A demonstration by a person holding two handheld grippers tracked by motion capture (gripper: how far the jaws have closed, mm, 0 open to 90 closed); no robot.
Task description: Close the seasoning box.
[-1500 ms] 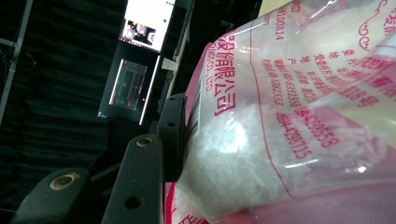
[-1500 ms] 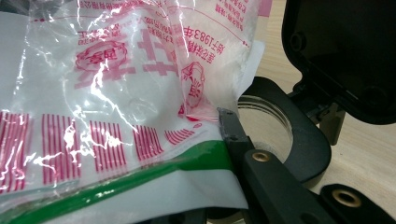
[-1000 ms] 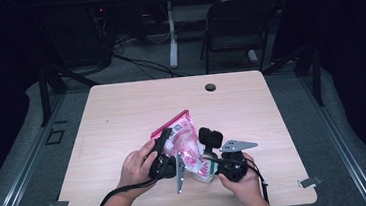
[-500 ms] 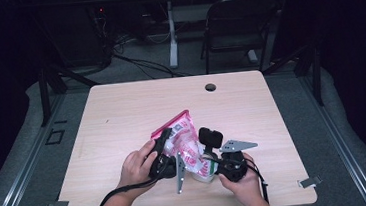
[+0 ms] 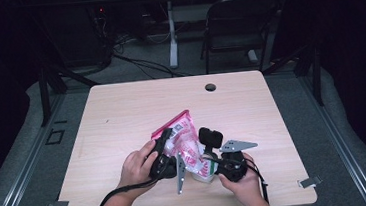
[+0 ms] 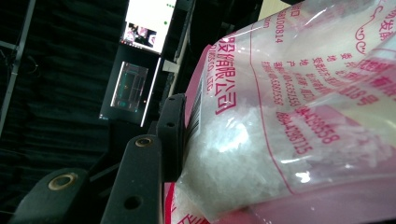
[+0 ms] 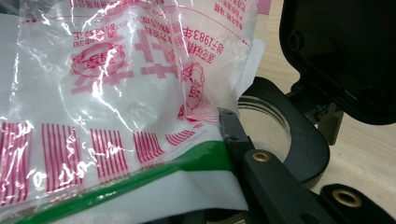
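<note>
Bag [image 5: 182, 142] of white crystals is clamped between both grippers, left [image 5: 162, 161] and right [image 5: 215, 166]; next, probably pulling it open.

Light from above makes the wooden surface [image 5: 122, 118] bright, and the room around it is very dark. The plastic bag [image 7: 116, 93] shines with white glare. Up close, its pink letters look a bit blurry.
</note>
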